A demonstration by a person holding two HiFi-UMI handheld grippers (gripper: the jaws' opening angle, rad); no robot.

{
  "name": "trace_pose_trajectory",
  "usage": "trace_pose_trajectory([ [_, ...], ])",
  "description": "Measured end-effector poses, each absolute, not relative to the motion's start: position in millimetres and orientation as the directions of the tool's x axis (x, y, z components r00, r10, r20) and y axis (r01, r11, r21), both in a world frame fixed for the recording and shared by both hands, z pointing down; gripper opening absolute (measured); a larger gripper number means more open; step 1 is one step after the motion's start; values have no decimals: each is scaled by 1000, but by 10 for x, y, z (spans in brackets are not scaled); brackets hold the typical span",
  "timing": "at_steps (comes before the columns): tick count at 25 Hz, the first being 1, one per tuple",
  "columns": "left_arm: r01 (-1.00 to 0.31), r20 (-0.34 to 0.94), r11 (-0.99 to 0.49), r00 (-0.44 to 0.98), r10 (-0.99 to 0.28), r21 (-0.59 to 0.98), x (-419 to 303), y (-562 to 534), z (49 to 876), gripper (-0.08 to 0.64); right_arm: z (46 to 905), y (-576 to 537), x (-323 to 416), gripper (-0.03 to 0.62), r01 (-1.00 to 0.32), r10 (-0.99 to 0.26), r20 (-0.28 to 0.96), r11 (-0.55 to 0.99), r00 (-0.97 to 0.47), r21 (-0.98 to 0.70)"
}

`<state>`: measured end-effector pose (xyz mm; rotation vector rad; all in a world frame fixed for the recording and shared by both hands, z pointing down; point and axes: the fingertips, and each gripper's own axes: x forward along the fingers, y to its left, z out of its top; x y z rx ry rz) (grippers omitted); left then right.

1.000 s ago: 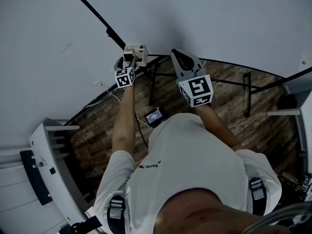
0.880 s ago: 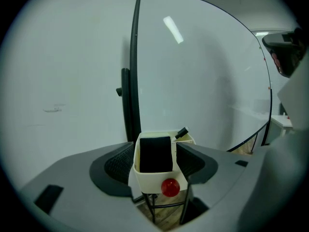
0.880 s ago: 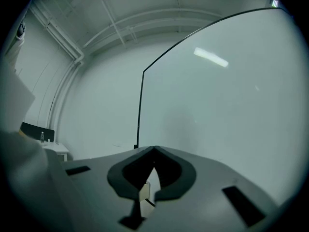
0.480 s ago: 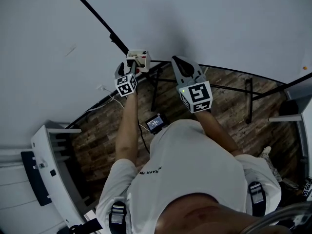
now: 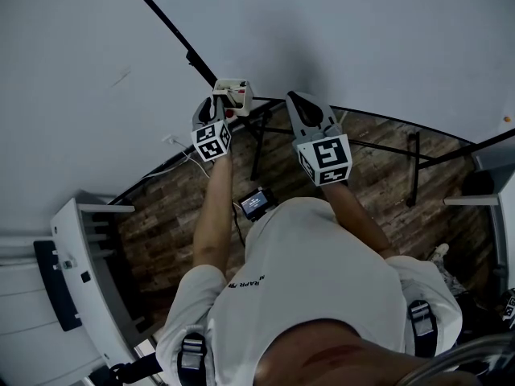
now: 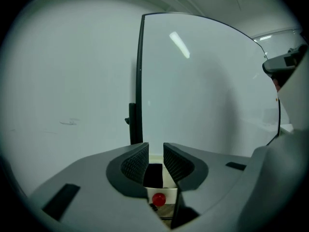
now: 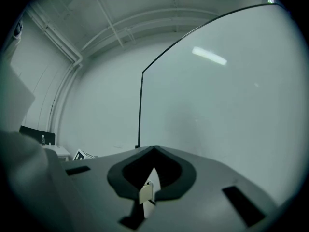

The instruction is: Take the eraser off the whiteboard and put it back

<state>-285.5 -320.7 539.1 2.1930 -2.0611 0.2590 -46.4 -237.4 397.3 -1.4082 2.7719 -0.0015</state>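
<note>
In the left gripper view, the left gripper (image 6: 155, 154) hides most of the eraser (image 5: 233, 93), which sits at the lower left corner of the whiteboard (image 5: 362, 39). The eraser is a white box with a red cap (image 6: 158, 198) inside. The left jaws have just been closing and now press narrowly on it. The right gripper (image 7: 154, 150) is closed and holds nothing.

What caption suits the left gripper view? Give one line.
Left claw, jaws having just closed, grips the eraser before the whiteboard.
</note>
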Motion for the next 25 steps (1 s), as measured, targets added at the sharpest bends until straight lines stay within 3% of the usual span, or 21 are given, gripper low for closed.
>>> trace_pose_trajectory([
  [9,-998,148,-53,47,-988,-38,-2710,-3109,5055,5,3996,-2365,-480,12,-808,-808,-24,590,-589,-15],
  [25,-997,44,-70,69,-997,-25,-2428,-2810,4493,3,3995,-2317,-515,12,-803,-803,-21,596,-596,-19],
])
